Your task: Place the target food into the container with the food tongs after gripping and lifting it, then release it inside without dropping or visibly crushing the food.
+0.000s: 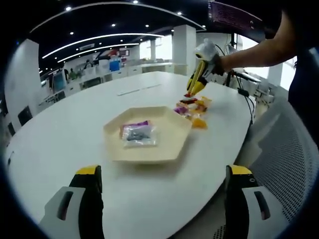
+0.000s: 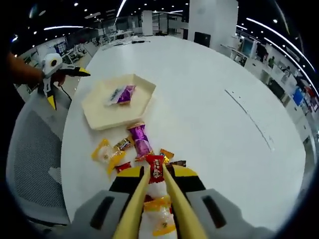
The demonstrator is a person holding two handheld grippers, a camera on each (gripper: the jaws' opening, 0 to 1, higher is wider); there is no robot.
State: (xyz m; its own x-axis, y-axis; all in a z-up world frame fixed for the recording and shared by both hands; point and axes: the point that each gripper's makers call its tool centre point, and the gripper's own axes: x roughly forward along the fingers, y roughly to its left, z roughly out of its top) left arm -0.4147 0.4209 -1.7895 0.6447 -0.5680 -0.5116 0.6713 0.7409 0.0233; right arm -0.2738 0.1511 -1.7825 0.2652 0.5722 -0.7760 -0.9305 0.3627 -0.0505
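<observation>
Yellow food tongs (image 2: 154, 199) in right hand-held gripper (image 2: 155, 172) pinch red-wrapped candy (image 2: 155, 168) | cream hexagonal tray (image 2: 117, 102) at 11 o'clock on white desk (image 2: 214, 129) | left hand-held gripper (image 1: 162, 185) wide, holding nothing

Bright, even light pours down from ceiling strips (image 1: 94, 39) and spotlights, and the white table (image 1: 70, 124) glows without harsh glare. A soft shadow sits under the tray (image 1: 149, 154). Fisheye bending curves the edges hard, the windows (image 1: 159, 47) blow out, and distant desks go soft.
</observation>
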